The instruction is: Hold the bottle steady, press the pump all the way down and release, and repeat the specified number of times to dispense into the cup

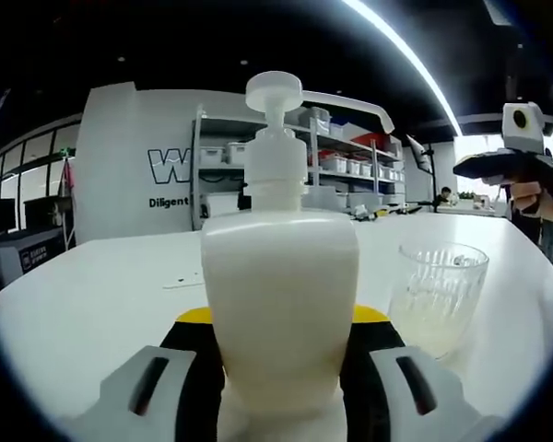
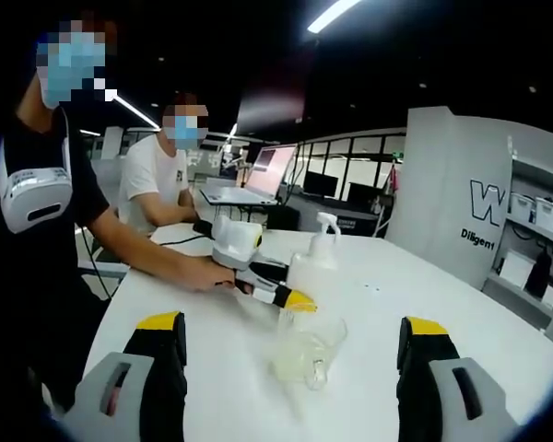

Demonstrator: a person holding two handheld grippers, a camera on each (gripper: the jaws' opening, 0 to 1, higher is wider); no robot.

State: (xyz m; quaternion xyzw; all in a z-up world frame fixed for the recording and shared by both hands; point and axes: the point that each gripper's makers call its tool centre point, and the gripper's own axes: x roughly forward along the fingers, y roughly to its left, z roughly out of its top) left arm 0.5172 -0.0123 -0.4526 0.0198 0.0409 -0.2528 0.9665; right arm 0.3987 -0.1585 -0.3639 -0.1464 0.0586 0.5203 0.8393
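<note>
White tabletop, office shelving behind. Left claw grips white pump bottle upright, holding it steady. Glass cup just beside bottle, pale liquid pooled at bottom, so some dispensing looks done. Right claw open, well apart from pump; pump up, further presses likely remain.

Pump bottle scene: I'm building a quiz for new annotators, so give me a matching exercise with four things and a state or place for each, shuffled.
Things:
1. pump bottle
2. glass cup
3. right gripper
4. laptop

States or places:
A. open, held above the table
B. clamped between the left gripper jaws
C. on the far desk beside a seated person
D. standing beside the bottle, a little pale liquid at its bottom

Pairs: 1-B, 2-D, 3-A, 4-C
</note>
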